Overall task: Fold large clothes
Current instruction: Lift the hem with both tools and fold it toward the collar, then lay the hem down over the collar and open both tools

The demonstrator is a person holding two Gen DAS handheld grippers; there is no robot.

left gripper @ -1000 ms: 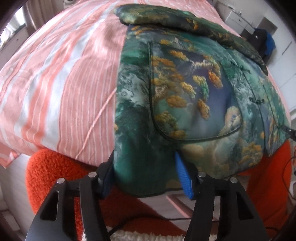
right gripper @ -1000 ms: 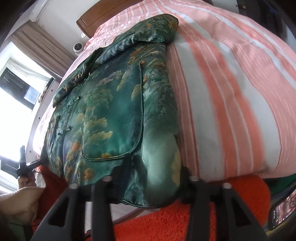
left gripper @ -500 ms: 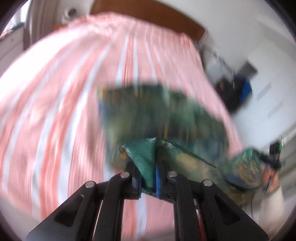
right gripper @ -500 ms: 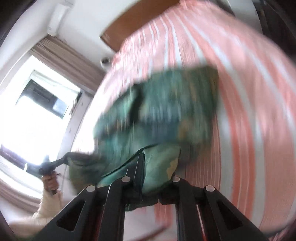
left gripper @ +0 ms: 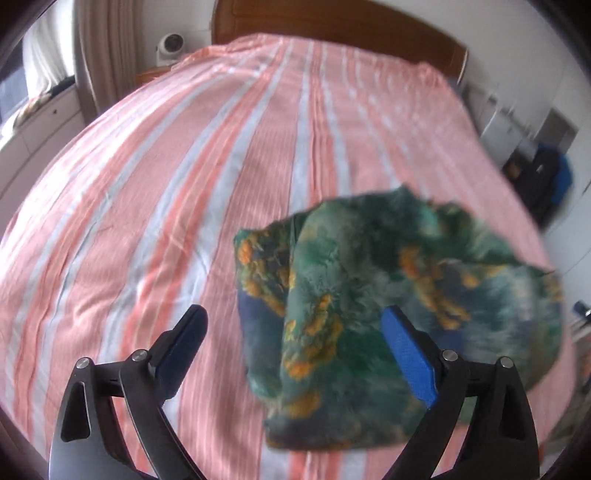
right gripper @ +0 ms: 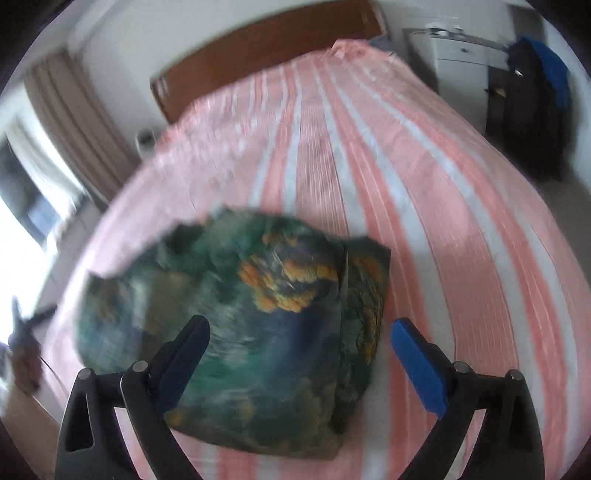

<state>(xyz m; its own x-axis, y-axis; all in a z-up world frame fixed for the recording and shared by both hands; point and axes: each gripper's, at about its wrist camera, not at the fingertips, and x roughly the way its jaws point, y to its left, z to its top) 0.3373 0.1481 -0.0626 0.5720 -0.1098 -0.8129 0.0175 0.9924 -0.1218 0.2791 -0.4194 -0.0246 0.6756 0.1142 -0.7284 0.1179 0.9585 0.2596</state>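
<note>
left wrist view: your left gripper (left gripper: 291, 328) hangs over the striped bed (left gripper: 184, 184), its jaws opening wide and pressing on nothing, the green patterned jacket (left gripper: 388, 295) lying bunched below them near the bed's foot edge, toward its right side.

right wrist view: your right gripper (right gripper: 299, 332) likewise opens wide and empty above the jacket (right gripper: 258, 314), which lies folded over, blurred, toward the bed's (right gripper: 443, 184) left edge.

A bedroom in a home.
A wide bed (left gripper: 184, 177) with a pink-and-white striped cover fills the view; a wooden headboard (left gripper: 332, 29) stands at its far end, brown curtains (right gripper: 74, 122) hang left of the headboard, and white drawers (right gripper: 461, 62) with dark clothing (right gripper: 535, 92) stand right of it.
</note>
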